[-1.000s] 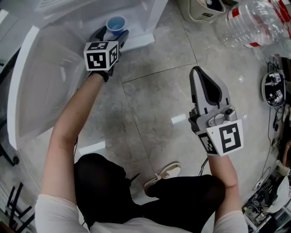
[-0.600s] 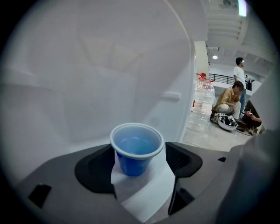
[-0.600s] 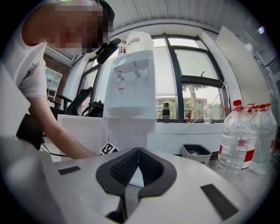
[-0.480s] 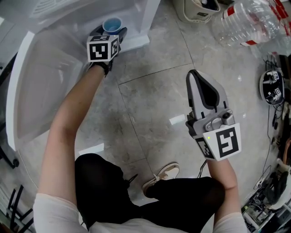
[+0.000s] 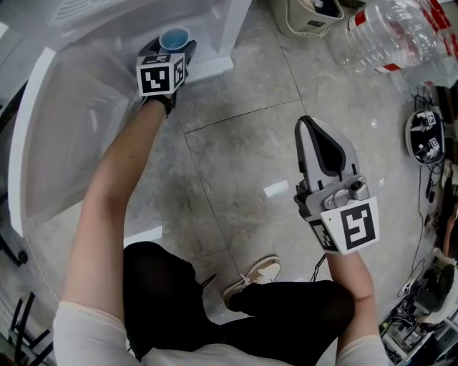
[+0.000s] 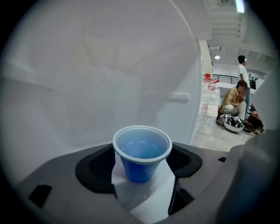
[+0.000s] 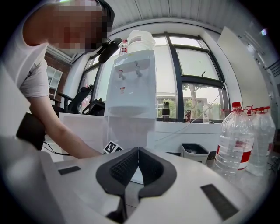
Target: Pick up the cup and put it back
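Note:
A small blue cup stands upright between the jaws of my left gripper, over the white ledge at the foot of a water dispenser. In the left gripper view the cup is empty, its rim touches both dark pads, and white ledge shows under it; the left gripper is shut on it at a wide opening. My right gripper hangs over the tiled floor at the right, well away from the cup. Its jaws meet at the tip with nothing between them.
Large water bottles and a small bin stand at the back right. A helmet and cables lie at the right edge. The white dispenser rises ahead in the right gripper view. My shoe is on the floor below.
My left gripper with the cup has edged a little further in over the ledge and slightly lower. The right gripper has stayed almost where it was.

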The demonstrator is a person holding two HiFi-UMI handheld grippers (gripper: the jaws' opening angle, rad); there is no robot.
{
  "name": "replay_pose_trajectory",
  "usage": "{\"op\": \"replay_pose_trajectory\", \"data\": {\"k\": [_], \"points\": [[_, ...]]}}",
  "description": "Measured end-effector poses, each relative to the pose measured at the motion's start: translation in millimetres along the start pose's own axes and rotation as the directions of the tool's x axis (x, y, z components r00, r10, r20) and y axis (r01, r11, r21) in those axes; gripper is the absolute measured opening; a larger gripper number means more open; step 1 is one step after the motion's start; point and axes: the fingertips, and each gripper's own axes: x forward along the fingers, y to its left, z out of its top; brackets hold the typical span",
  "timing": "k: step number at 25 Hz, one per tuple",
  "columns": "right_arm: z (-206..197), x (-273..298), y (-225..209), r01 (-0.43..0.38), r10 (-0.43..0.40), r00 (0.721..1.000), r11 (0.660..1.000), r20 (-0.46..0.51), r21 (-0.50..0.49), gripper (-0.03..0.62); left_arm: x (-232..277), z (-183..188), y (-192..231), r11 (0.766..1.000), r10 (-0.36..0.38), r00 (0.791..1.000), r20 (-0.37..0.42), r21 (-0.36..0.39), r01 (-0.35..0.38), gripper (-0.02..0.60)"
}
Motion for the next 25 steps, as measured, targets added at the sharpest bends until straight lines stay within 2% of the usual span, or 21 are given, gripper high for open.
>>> {"op": "replay_pose_trajectory", "data": {"k": [2,4,9,15,20,25], "points": [[-2.7,-2.4,-1.4,0.007,-0.007,1.000,1.000,-0.009,0.000,0.020,1.0,1.5,3.3,1.000,0.016,1.000,0.006,0.024,-0.016,0.359],[-2.7,-4.7,-3.2,0.013,-0.013,1.000,1.000,-0.011,-0.003,0.020,-1.0,0.8,7.1,0.998,0.031,0.999,0.015,0.049,-0.032,0.325],[1.0,-5.4,-6.7,0.026,-0.026,1.000,1.000,-0.001,-0.007,0.020,-9.5,5.0,11.1,0.998,0.026,0.999,0.035,0.052,-0.028,0.324],[10.5,3.9,0.1,0.014,-0.014,0.999,1.000,0.040,-0.015,0.020,-32.1,12.7,-4.4,0.992,-0.064,0.997,0.053,0.117,0.057,0.321],[18.4,19.4,5.9,-0.001,0.003,0.997,1.000,0.075,-0.025,0.020,-69.6,10.2,-15.5,0.991,-0.116,0.990,0.077,0.079,0.110,0.319],[14.8,41.5,12.0,-0.012,0.014,0.996,1.000,0.084,-0.014,0.020,-106.4,16.8,-30.1,0.979,-0.167,0.982,0.091,0.136,0.154,0.319]]}}
